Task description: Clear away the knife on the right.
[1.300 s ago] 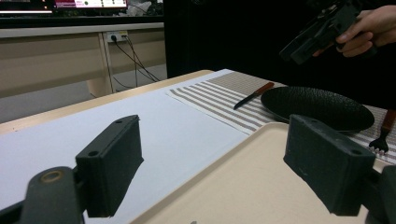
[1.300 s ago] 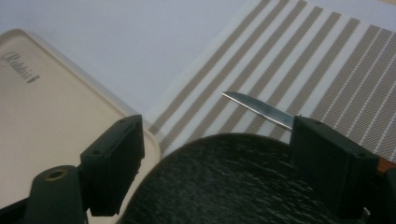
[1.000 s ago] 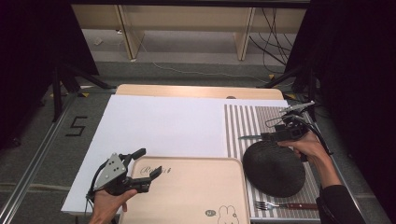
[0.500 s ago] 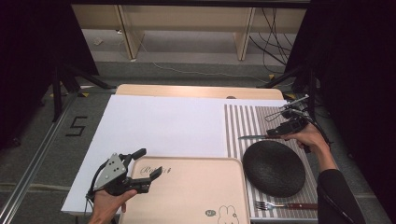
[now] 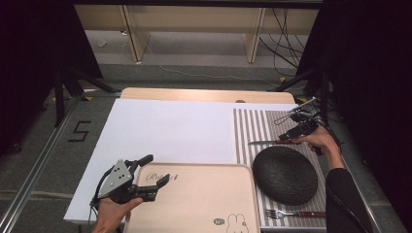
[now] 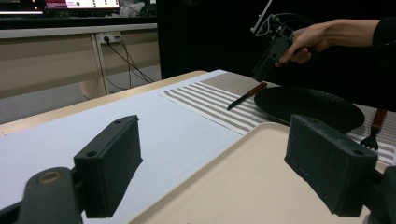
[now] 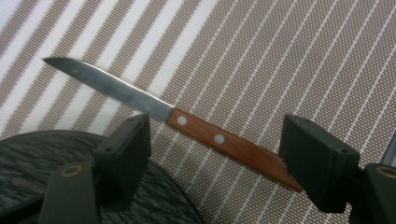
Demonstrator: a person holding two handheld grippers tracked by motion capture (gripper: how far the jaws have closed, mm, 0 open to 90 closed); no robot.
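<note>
The right claw (image 7: 215, 154), jaws wide but just narrowing, has dropped from the plate's (image 5: 284, 174) one o'clock astride the knife (image 7: 187, 126), so a grasp looks imminent.

Knife (image 7: 187, 123): shiny metal blade w/ wood handle; matt rough black plate (image 5: 284, 174).

Right gripper (image 5: 290, 137) hovers over the knife (image 5: 265, 142) on the striped mat (image 5: 248, 126), beside the black plate (image 5: 284, 174); left gripper (image 5: 151, 171) rests at the tray (image 5: 194, 204).
</note>
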